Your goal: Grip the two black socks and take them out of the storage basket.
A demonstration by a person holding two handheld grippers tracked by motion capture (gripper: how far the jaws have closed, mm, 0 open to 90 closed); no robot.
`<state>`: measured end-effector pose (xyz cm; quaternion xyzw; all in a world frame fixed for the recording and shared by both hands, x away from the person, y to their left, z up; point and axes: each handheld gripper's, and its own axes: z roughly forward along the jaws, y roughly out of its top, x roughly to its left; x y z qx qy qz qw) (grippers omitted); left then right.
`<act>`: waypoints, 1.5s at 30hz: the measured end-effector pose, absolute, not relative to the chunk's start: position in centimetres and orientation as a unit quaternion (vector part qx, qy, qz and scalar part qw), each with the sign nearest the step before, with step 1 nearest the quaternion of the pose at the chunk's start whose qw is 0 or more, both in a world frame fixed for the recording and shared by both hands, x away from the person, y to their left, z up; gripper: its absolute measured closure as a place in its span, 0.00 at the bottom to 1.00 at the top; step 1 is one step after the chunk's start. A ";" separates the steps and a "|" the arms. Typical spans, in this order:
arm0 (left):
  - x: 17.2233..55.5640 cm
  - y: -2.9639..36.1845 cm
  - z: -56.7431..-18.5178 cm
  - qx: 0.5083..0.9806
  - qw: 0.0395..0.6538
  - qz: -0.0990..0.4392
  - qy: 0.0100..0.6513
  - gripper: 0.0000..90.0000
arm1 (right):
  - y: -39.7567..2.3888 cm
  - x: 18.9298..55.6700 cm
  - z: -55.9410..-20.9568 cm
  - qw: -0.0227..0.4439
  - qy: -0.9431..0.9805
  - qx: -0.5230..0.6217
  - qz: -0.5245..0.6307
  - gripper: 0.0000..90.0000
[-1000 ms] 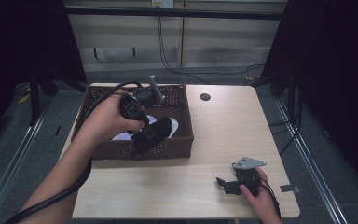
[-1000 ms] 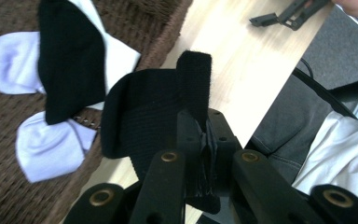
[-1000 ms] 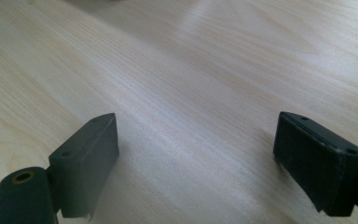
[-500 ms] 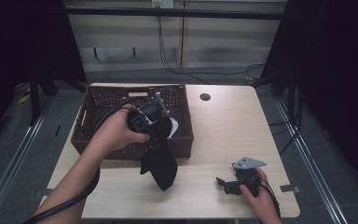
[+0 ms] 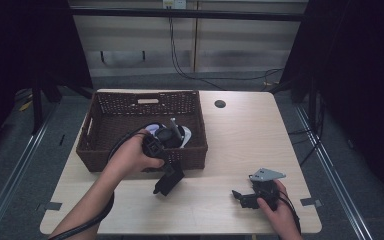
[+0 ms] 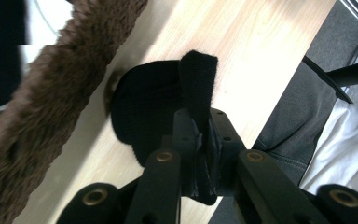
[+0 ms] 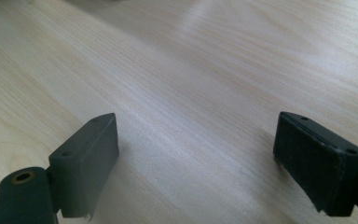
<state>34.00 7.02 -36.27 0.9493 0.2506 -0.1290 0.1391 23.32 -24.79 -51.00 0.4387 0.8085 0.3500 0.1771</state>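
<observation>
Nearest you, your right gripper [image 5: 244, 198] rests low on the wooden table [image 5: 240, 145] with its jaws spread wide and nothing between them; leave it parked there; your left gripper [image 5: 161, 156] is clamped on a black fabric piece [image 6: 158, 100], which hangs just in front of the wicker basket [image 5: 105, 150] and seems to touch the tabletop; lower it gently, clear of the basket wall, before you let the jaws part; beyond, white and dark items [image 5: 172, 136] lie in the basket, so don't snag them.
</observation>
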 end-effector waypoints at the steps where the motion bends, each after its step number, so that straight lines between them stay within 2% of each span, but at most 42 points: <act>1: 34.0 6.9 -36.5 0.950 0.138 -0.130 0.250 0.91 | -24.8 23.3 -51.0 0.177 0.809 0.439 0.350 0.15; 4: 33.8 6.3 -37.0 0.950 0.138 -0.130 0.247 0.88 | -24.8 23.3 -51.0 0.177 0.808 0.439 0.350 0.15; 5: 33.8 6.0 -37.1 0.951 0.138 -0.129 0.245 0.84 | -24.8 23.3 -51.0 0.177 0.808 0.439 0.350 0.15; 11: 34.0 5.7 -36.8 0.949 0.144 -0.124 0.251 0.73 | -24.8 23.3 -51.0 0.177 0.809 0.438 0.350 0.15; 18: 34.1 5.9 -35.9 0.950 0.148 -0.117 0.248 0.68 | -24.8 23.3 -51.0 0.177 0.809 0.438 0.350 0.15; 35: 37.0 7.7 -32.2 0.948 0.140 -0.060 0.279 0.63 | -24.8 23.3 -51.0 0.178 0.808 0.438 0.351 0.15; 45: 39.9 8.2 -33.0 0.942 0.129 -0.023 0.307 0.59 | -24.8 23.3 -51.0 0.177 0.807 0.441 0.350 0.15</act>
